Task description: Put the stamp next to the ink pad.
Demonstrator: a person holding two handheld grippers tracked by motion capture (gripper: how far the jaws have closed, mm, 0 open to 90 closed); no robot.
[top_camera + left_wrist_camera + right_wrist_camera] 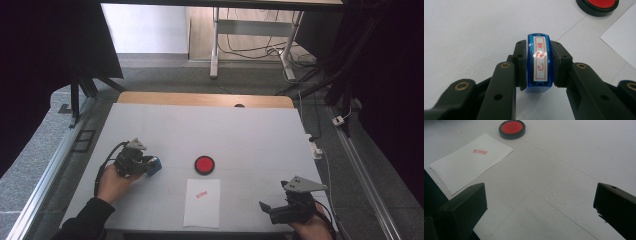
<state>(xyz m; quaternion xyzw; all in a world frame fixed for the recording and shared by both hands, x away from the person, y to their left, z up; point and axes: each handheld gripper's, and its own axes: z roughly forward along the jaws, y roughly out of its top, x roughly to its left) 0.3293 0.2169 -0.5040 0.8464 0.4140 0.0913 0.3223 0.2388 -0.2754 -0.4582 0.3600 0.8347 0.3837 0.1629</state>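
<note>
Already 1 red imprint on the white paper sheet (202, 202), lower centre. Left gripper (150, 165) clamped on the blue plastic stamp (539, 65) — right gripper (272, 210) spread wide, idle. Left to do, seemingly: setting the stamp down.

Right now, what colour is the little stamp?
Blue, with a white label in red characters; the stamp shows best in the left gripper view.

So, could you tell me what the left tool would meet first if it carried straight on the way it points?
Probably the red ink pad: the left tool, shut on the blue stamp, points roughly towards it, though it might pass just beside it.
</note>
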